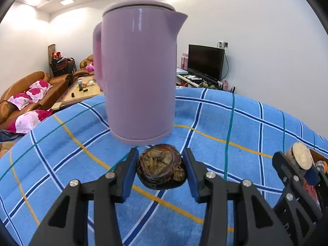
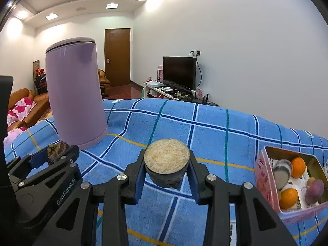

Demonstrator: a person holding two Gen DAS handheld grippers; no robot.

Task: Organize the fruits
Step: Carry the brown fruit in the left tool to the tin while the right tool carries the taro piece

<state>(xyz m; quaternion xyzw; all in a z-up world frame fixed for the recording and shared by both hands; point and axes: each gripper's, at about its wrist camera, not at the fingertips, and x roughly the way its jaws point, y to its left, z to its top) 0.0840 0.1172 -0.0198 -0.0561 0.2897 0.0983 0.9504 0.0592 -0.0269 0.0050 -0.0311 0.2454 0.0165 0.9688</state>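
Observation:
My left gripper (image 1: 161, 167) is shut on a dark brown, wrinkled round fruit (image 1: 162, 166), held above the blue checked cloth (image 1: 71, 164). My right gripper (image 2: 167, 165) is shut on a dark stub with a flat pale cut face (image 2: 167, 156), also lifted off the cloth. Each gripper shows in the other's view: the right one with its stub (image 1: 301, 158) at the far right, the left one with the brown fruit (image 2: 56, 149) at the lower left. A pink box (image 2: 264, 176) at the right holds oranges (image 2: 298, 164), a purple fruit (image 2: 314, 188) and another cut stub.
A tall lilac kettle (image 1: 139, 71) stands on the cloth just beyond the left gripper, seen at the left (image 2: 75, 94) in the right wrist view. Past the table's far edge lie a brown sofa (image 1: 30, 94) with pink cushions, a television (image 2: 179, 71) and a door.

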